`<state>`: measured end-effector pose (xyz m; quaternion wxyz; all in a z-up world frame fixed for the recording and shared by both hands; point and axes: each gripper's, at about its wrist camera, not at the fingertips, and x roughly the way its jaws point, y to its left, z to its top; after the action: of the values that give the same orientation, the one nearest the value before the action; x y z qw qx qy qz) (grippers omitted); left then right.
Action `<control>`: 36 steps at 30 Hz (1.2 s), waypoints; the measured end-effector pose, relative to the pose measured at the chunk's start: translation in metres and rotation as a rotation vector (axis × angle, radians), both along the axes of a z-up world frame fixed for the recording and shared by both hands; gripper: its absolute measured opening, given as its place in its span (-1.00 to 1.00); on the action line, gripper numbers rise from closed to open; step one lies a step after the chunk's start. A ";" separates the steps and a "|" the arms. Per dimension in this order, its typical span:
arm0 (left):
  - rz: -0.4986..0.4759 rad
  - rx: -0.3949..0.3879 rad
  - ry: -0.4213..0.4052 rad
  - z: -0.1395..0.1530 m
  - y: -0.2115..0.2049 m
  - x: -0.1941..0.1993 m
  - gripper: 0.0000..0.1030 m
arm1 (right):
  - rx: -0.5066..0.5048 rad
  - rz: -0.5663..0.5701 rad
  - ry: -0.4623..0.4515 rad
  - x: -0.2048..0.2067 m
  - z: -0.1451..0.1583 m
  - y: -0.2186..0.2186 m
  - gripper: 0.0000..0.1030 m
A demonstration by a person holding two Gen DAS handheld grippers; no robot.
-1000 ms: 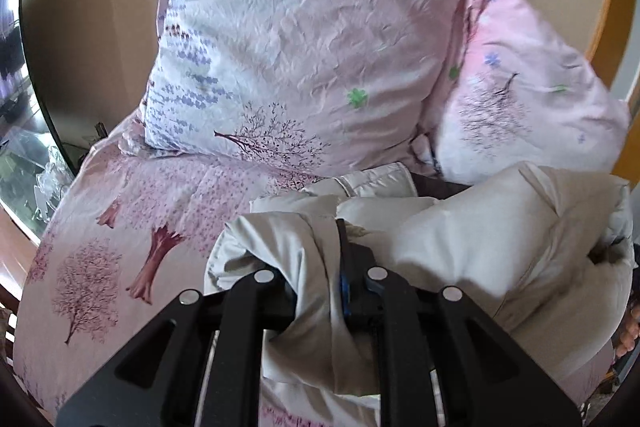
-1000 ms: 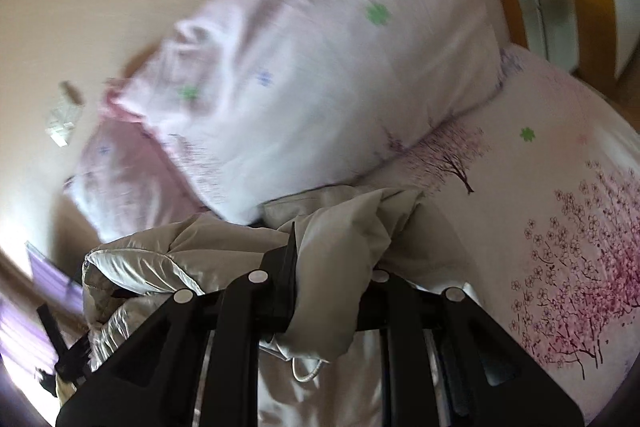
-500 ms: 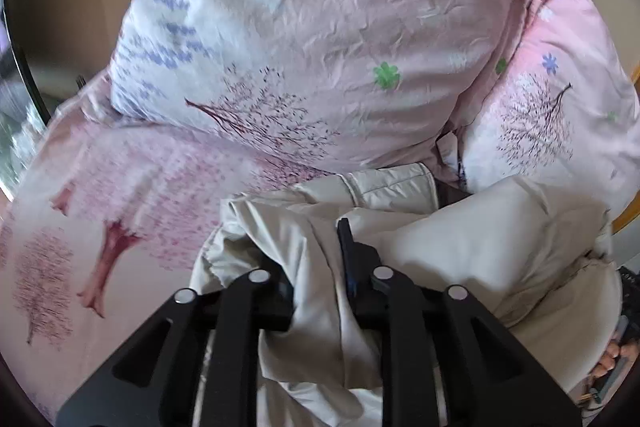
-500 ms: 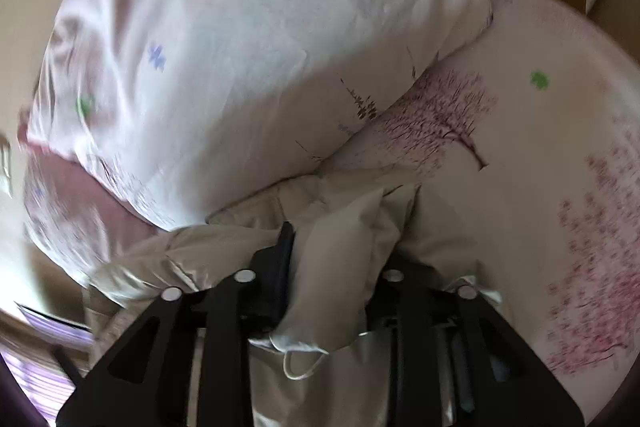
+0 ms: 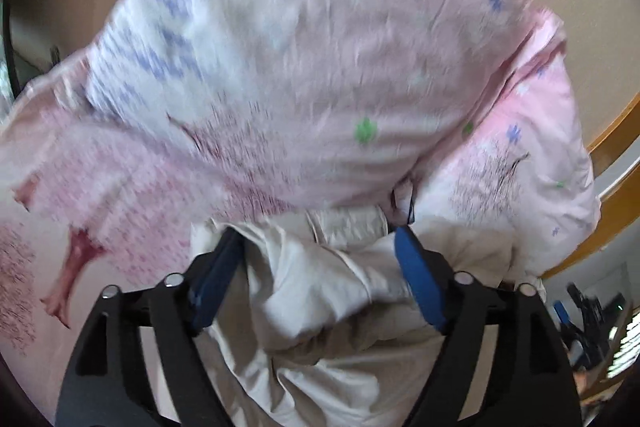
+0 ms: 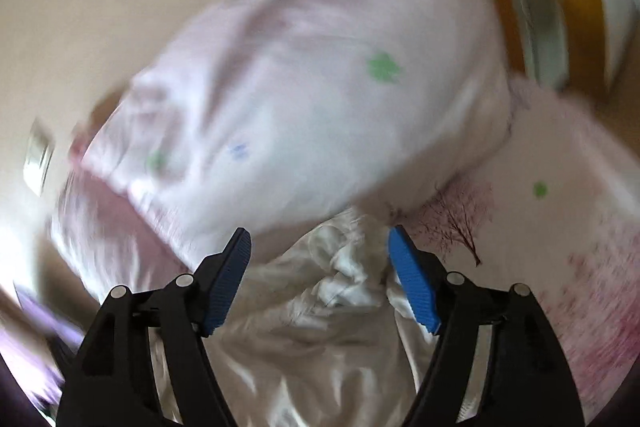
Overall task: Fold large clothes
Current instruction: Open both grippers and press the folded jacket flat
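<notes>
Both sets of fingers are spreading apart: the left gripper (image 5: 320, 243) and right gripper (image 6: 320, 241) each straddle the bunched cream garment (image 5: 320, 311) without pinching it. The garment lies on the pink tree-print bed sheet (image 5: 76, 211), right against the propped pillows (image 5: 304, 59) behind.

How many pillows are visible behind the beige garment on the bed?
2. The front pillow leans at the head of the bed, directly behind the beige garment. The second pillow stands beside it, partly covered by the first. Others may be hidden behind them.
</notes>
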<state>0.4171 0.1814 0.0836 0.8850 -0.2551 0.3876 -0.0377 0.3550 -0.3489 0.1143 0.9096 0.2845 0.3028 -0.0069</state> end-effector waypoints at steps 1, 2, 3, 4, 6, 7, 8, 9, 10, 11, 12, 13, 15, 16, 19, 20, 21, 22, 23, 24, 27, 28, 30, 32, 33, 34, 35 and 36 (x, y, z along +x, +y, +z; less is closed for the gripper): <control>0.013 0.017 -0.035 0.007 0.002 -0.005 0.62 | -0.049 0.054 -0.012 -0.007 0.004 0.013 0.38; 0.025 0.053 -0.079 0.017 0.002 -0.012 0.62 | -0.095 0.091 -0.021 -0.012 0.007 0.024 0.35; 0.026 0.083 -0.106 0.024 0.000 -0.018 0.63 | -0.144 0.129 -0.030 -0.017 0.009 0.036 0.30; 0.017 0.118 -0.132 0.032 -0.004 -0.025 0.63 | -0.189 0.163 -0.037 -0.023 0.010 0.048 0.28; -0.037 0.209 -0.175 0.041 -0.021 -0.042 0.63 | -0.265 0.236 -0.041 -0.035 0.008 0.072 0.22; -0.076 0.248 -0.191 0.044 -0.032 -0.051 0.65 | -0.286 0.251 -0.039 -0.039 0.008 0.078 0.21; -0.125 0.303 -0.207 0.044 -0.047 -0.062 0.68 | -0.318 0.270 -0.035 -0.043 0.005 0.086 0.20; -0.169 0.355 -0.217 0.041 -0.063 -0.070 0.73 | -0.351 0.283 -0.027 -0.045 0.002 0.093 0.20; -0.201 0.389 -0.223 0.038 -0.073 -0.074 0.76 | -0.394 0.293 -0.012 -0.045 -0.002 0.102 0.20; -0.239 0.451 -0.219 0.032 -0.091 -0.077 0.76 | -0.424 0.298 0.002 -0.040 -0.007 0.105 0.20; -0.266 0.498 -0.212 0.027 -0.104 -0.076 0.77 | -0.446 0.308 0.020 -0.037 -0.011 0.110 0.20; -0.284 0.527 -0.200 0.022 -0.112 -0.074 0.77 | -0.460 0.316 0.047 -0.031 -0.018 0.115 0.20; -0.302 0.587 -0.135 0.007 -0.126 -0.060 0.77 | -0.493 0.320 0.107 -0.021 -0.026 0.121 0.15; -0.303 0.592 -0.101 0.000 -0.127 -0.052 0.77 | -0.512 0.311 0.134 -0.018 -0.031 0.124 0.15; -0.264 0.576 -0.004 -0.019 -0.118 -0.024 0.73 | -0.539 0.289 0.265 0.012 -0.053 0.118 0.15; -0.243 0.563 0.016 -0.024 -0.112 -0.016 0.72 | -0.536 0.289 0.295 0.019 -0.060 0.116 0.15; -0.238 0.547 0.028 -0.026 -0.109 -0.011 0.72 | -0.531 0.292 0.326 0.026 -0.065 0.115 0.15; -0.229 0.536 0.036 -0.029 -0.105 -0.006 0.72 | -0.529 0.293 0.345 0.030 -0.068 0.114 0.15; -0.221 0.527 0.051 -0.033 -0.102 0.000 0.71 | -0.531 0.297 0.378 0.037 -0.072 0.114 0.15; -0.215 0.523 0.062 -0.035 -0.100 0.003 0.71 | -0.535 0.302 0.408 0.044 -0.076 0.115 0.15; -0.204 0.530 0.093 -0.042 -0.100 0.013 0.72 | -0.537 0.308 0.467 0.056 -0.083 0.115 0.17; -0.200 0.541 0.096 -0.043 -0.102 0.014 0.71 | -0.538 0.308 0.478 0.058 -0.084 0.116 0.17; -0.190 0.546 0.093 -0.042 -0.103 0.012 0.70 | -0.541 0.304 0.475 0.057 -0.084 0.116 0.17; -0.183 0.539 0.075 -0.038 -0.102 0.003 0.68 | -0.534 0.298 0.430 0.047 -0.079 0.113 0.16; -0.177 0.545 0.067 -0.036 -0.101 -0.002 0.68 | -0.515 0.289 0.401 0.040 -0.076 0.110 0.16; -0.172 0.552 0.057 -0.034 -0.100 -0.007 0.68 | -0.497 0.282 0.384 0.034 -0.073 0.107 0.16; -0.167 0.559 0.047 -0.030 -0.100 -0.014 0.68 | -0.462 0.270 0.356 0.024 -0.069 0.100 0.16; -0.162 0.559 0.040 -0.028 -0.098 -0.019 0.68 | -0.435 0.262 0.333 0.016 -0.064 0.095 0.16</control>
<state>0.3979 0.0834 0.0556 0.9073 0.0298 0.4195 0.0049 0.3707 -0.2536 0.0500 0.8803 0.0366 0.4731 -0.0008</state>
